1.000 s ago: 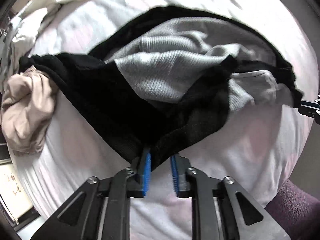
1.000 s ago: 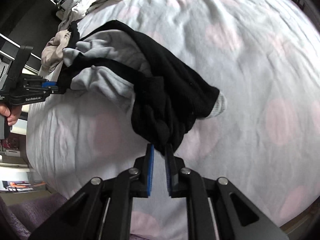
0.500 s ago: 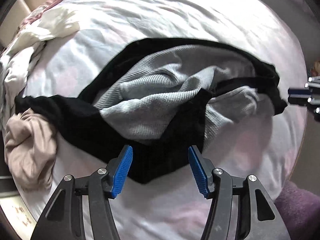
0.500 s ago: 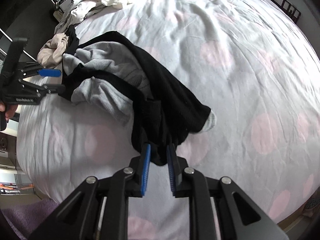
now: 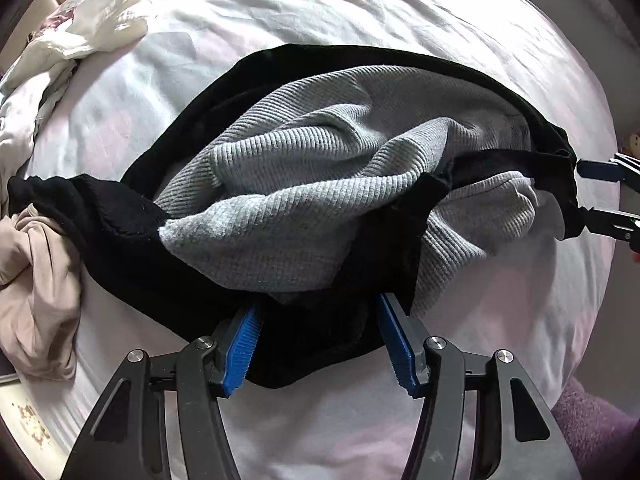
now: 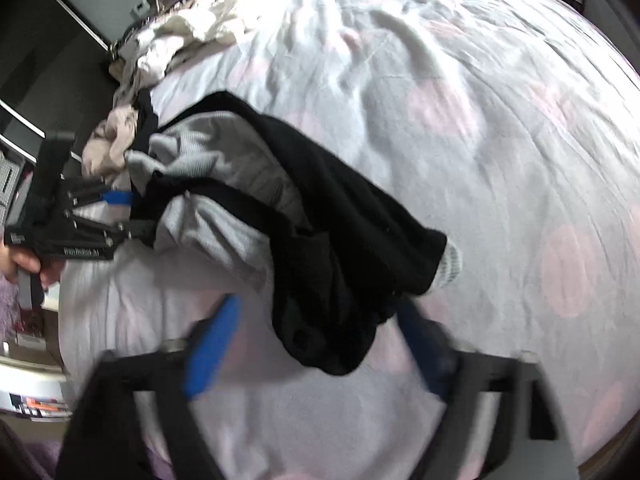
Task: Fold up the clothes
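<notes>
A black and grey ribbed garment (image 5: 304,200) lies crumpled on the bed; it also shows in the right wrist view (image 6: 320,216). My left gripper (image 5: 318,322) is open, its blue pads on either side of the garment's near black hem, not clamping it. My right gripper (image 6: 320,332) is open and blurred, its jaws wide around the garment's black end. In the left wrist view the right gripper's open fingers (image 5: 608,200) sit at the garment's far right edge. In the right wrist view the left gripper (image 6: 120,212) sits at the garment's left end.
The bed has a white sheet with pink spots (image 6: 500,128). A beige garment (image 5: 36,280) lies at the left beside the black hem. White and cream clothes (image 5: 88,28) are heaped at the far left corner. A purple surface (image 5: 596,432) is at lower right.
Both grippers let go of the garment: the left one opened first and moved in over the hem, the right one has just opened wide. The garment now lies slack on the bed.
</notes>
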A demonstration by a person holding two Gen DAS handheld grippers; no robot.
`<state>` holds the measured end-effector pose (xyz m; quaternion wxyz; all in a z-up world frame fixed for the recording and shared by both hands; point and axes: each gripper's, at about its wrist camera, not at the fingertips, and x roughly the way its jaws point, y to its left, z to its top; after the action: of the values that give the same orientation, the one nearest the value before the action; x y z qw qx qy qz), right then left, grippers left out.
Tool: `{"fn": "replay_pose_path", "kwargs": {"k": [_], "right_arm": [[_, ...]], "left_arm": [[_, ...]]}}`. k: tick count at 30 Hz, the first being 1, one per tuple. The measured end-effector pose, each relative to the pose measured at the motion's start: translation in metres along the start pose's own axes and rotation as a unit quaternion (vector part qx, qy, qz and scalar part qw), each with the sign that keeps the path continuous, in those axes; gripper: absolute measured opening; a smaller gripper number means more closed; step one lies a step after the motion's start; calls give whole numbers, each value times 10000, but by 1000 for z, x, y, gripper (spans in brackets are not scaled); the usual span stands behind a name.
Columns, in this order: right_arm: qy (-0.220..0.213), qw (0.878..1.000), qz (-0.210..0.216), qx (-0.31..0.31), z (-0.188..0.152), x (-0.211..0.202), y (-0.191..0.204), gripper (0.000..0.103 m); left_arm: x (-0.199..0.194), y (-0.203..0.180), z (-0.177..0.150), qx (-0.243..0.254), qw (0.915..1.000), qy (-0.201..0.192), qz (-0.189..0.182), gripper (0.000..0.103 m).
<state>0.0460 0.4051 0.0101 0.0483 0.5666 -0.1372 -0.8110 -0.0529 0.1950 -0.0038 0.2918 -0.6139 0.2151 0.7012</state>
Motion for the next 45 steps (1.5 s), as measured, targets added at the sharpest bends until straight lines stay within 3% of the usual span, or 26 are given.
{"fn": "replay_pose_path", "kwargs": {"k": [4,8,11,14,18,19,22,28,30,34,36,38,39,40,45], "right_arm": [[-111,9997,-75,-219,4,-2,10,83],[-272,9972,-339,-601,6,-10,24,53],[-250,9966,-365,-695,7,-8,24,43],[-209,9962,-414,-737,8,-3,22,26],[-200,9951,-532,-809,7,-2,21,9],[-197,9948,-562,-827,7,-2,20,8],[-273,9942,-615,-837,9,-11,23,7],[-471,9930,-774,-763,20,-40,23,5],[-569,9926,-800,-720,28,-53,22,5],[-656,9914,-731,-861,49,-75,29,5],[-633,9908,-719,-959,53,-80,33,5],[-622,9908,-699,-981,52,-84,34,5],[-609,9908,-690,-991,52,-85,34,5],[-582,9910,-679,-996,49,-85,33,5],[-376,9932,-593,-931,30,-73,25,5]], "left_arm": [[-4,-2,-3,-127,9999,-94,-21,59],[-8,-6,-5,-159,9997,-167,14,59],[-7,-8,-6,-189,9997,-177,-14,59],[-7,-10,-7,-195,9996,-196,-46,58],[-13,-13,-8,-222,9994,-237,-110,28],[-15,-15,-9,-247,9993,-241,-169,20],[-29,-21,-9,-295,9986,-350,-254,9],[-73,-27,-6,-503,9960,-678,-287,4],[-80,-3,14,-580,9950,-779,-253,4],[-107,8,24,-403,9964,-630,-394,5],[-114,-1,17,-145,9981,-528,-289,9],[-107,-10,13,55,9989,-451,-131,28],[-100,-10,12,89,9989,-435,-135,46],[-92,-9,10,115,9990,-400,-184,52],[-42,-12,14,299,9992,-228,-101,52]]}}
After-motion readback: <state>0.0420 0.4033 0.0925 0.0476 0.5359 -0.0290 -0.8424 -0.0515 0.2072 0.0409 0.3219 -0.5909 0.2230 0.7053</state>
